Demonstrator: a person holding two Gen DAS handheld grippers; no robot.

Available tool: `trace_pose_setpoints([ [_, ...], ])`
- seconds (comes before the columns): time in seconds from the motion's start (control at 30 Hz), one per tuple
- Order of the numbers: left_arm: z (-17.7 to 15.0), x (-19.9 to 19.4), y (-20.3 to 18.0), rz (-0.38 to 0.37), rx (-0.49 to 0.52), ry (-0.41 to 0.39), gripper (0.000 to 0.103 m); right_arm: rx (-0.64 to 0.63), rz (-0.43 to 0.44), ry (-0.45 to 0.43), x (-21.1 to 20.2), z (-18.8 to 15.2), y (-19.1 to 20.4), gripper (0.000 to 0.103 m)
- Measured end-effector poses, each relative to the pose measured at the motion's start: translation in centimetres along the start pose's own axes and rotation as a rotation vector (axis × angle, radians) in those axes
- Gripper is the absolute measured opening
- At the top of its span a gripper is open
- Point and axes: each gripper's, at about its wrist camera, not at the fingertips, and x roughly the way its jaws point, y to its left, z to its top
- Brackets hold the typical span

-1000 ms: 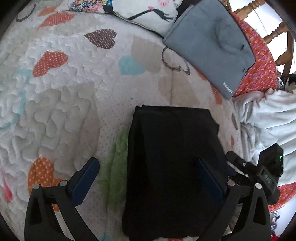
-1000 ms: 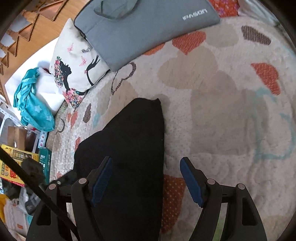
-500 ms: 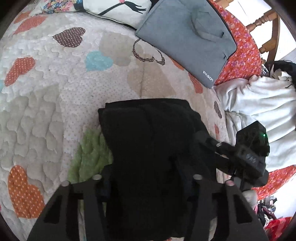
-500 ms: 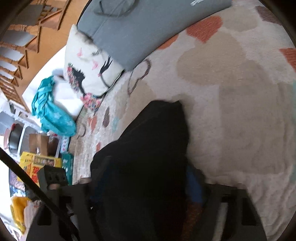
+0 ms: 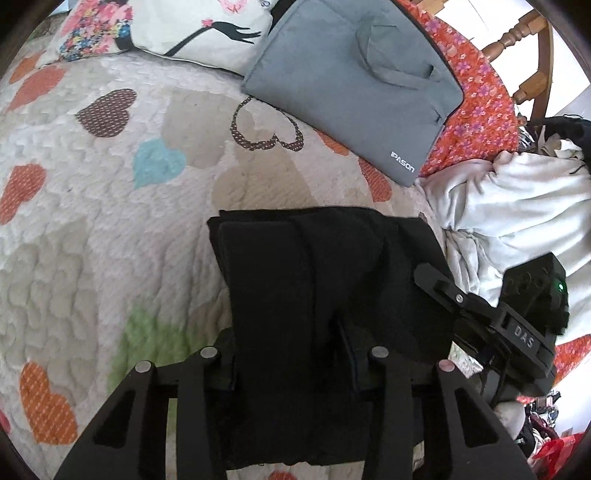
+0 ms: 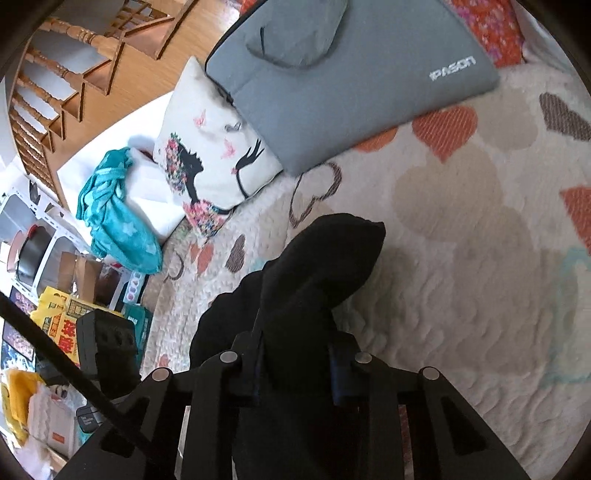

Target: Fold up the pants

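Note:
The black pants lie folded in a stack on the heart-patterned quilt. My left gripper is shut on their near edge, the cloth bunched between the fingers. My right gripper is shut on the other near part of the pants, which rise in a lifted fold toward the far end. The right gripper's body shows at the right of the left wrist view. The fingertips are hidden in black cloth.
A grey laptop sleeve and a printed pillow lie at the far side of the quilt. A white blanket is heaped to the right. Off the bed's edge are a teal cloth, shelves and boxes.
Both grippers were open on either side of the pants; they have closed on the near edge. The pants are now bunched and lifted a little.

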Motion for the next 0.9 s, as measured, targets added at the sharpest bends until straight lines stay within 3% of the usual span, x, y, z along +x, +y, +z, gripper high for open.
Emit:
trace_pose_setpoints([
  [0.17, 1.1, 2.0, 0.2, 0.038, 0.001, 0.001, 0.043, 0.032, -0.09, -0.015, 0.1, 0.8, -2.2, 0.03],
  [0.27, 1.1, 2.6, 1.6, 0.011, -0.044, 0.009, 0.051, 0.073, -0.228, 0.006, 0.9, 0.9, -4.4, 0.041],
  [0.3, 1.1, 2.6, 1.9, -0.006, -0.057, 0.015, 0.051, 0.087, -0.231, 0.006, 0.9, 1.0, -4.9, 0.045],
  [0.33, 1.2, 2.5, 2.1, -0.02, -0.066, 0.02, 0.051, 0.117, -0.225, 0.0, 0.7, 1.0, -5.4, 0.05],
  [0.47, 1.7, 0.4, 2.2, -0.068, -0.074, -0.009, 0.051, 0.118, -0.227, -0.061, -1.0, 1.6, -5.3, 0.05],
  [0.57, 2.3, -2.3, 1.9, -0.099, -0.076, -0.092, 0.051, 0.08, -0.228, -0.135, -2.6, 2.0, -3.9, 0.052],
  [0.63, 2.6, -3.3, 1.0, -0.126, -0.051, -0.144, 0.051, 0.069, -0.175, -0.164, -3.0, 2.2, -3.1, 0.058],
  [0.7, 2.7, -2.8, -0.1, -0.136, -0.02, -0.143, 0.052, 0.071, -0.072, -0.152, -2.5, 2.3, -2.6, 0.063],
  [0.77, 2.7, -1.5, -0.6, -0.113, -0.004, -0.124, 0.06, 0.078, -0.025, -0.127, -1.7, 2.3, -2.6, 0.063],
  [0.87, 2.4, 2.0, 0.2, -0.022, -0.032, -0.05, 0.062, 0.094, -0.023, -0.049, 0.7, 2.1, -3.7, 0.072],
  [0.9, 2.4, 2.8, 0.7, -0.011, -0.046, -0.032, 0.062, 0.124, -0.06, -0.021, 1.7, 1.9, -4.8, 0.072],
])
